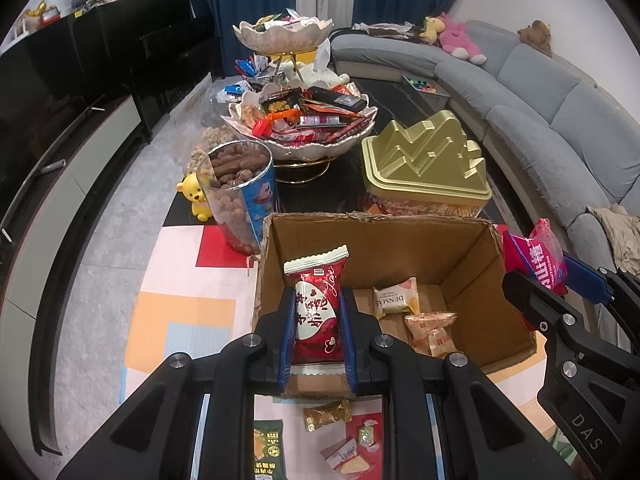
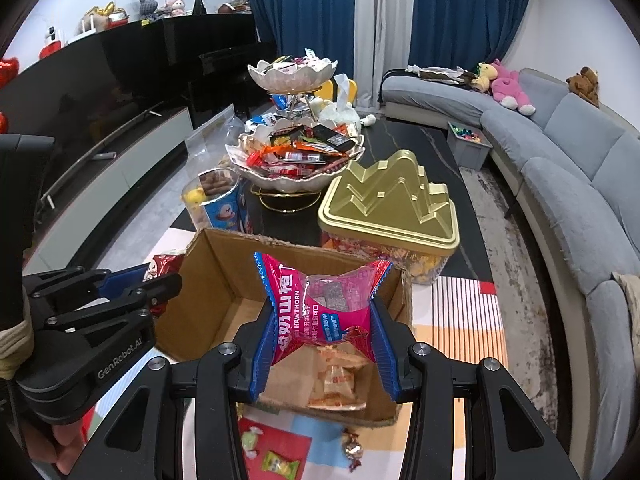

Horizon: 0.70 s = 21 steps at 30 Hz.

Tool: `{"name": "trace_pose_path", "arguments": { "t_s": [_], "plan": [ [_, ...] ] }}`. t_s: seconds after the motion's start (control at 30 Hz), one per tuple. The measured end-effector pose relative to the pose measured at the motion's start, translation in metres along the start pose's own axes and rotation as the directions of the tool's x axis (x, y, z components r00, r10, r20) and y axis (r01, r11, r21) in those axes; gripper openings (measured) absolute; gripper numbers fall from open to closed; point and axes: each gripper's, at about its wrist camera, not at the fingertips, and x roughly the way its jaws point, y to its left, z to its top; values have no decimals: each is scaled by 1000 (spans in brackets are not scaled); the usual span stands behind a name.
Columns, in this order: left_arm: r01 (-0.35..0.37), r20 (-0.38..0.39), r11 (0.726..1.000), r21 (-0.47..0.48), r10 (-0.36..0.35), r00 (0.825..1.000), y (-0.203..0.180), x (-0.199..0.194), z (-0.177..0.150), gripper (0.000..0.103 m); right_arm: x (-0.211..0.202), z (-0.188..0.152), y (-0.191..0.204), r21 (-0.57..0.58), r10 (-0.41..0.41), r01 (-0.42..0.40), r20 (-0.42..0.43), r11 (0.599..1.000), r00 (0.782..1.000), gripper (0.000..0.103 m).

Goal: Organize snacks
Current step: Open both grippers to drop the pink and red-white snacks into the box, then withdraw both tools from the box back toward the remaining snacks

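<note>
My left gripper [image 1: 317,308] is shut on a dark red snack packet [image 1: 318,312] with a white heart, held upright over the near edge of an open cardboard box [image 1: 472,256]. My right gripper [image 2: 320,320] is shut on a pink hawthorn snack bag [image 2: 320,300], held over the same box [image 2: 216,280]. The box holds a few small wrapped snacks [image 1: 432,332]. In the left wrist view the right gripper [image 1: 560,292] and its pink bag [image 1: 532,256] are at the box's right side. In the right wrist view the left gripper [image 2: 156,276] is at the box's left side.
Loose candies [image 1: 328,420] lie on the patterned mat in front of the box. Behind it stand a clear tub of nuts [image 1: 240,196], a gold mountain-shaped tin [image 1: 424,164] and a two-tier bowl stand full of snacks [image 1: 304,120]. A grey sofa [image 1: 560,112] curves along the right.
</note>
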Motion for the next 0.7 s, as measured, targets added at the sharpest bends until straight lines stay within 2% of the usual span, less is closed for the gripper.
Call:
{"name": "trace_pose_path", "arguments": {
  "t_s": [0.2,0.27,0.33,0.53,0.7],
  "plan": [
    [2,-3,1000,-2,-2,1000,3,9,0,23,7,2,2,-12,7,-7,3,1000,1000,46],
    [-4,3,1000,5,4,1000,3,8,-1,28,7,2,3,-16,13,-13,10,1000,1000,48],
    [-6,7,1000,-1,6,1000,5,7,-1,39,7,3,2,-16,6,-6,13,1000,1000,56],
    [-23,19,1000,-16,23,1000,10,0,-2,58,4,3,0,4,-10,10,27,1000,1000,73],
    [-29,25,999,-22,29,999,14,-8,-5,62,-3,3,1,14,-16,15,36,1000,999,77]
  ]
}}
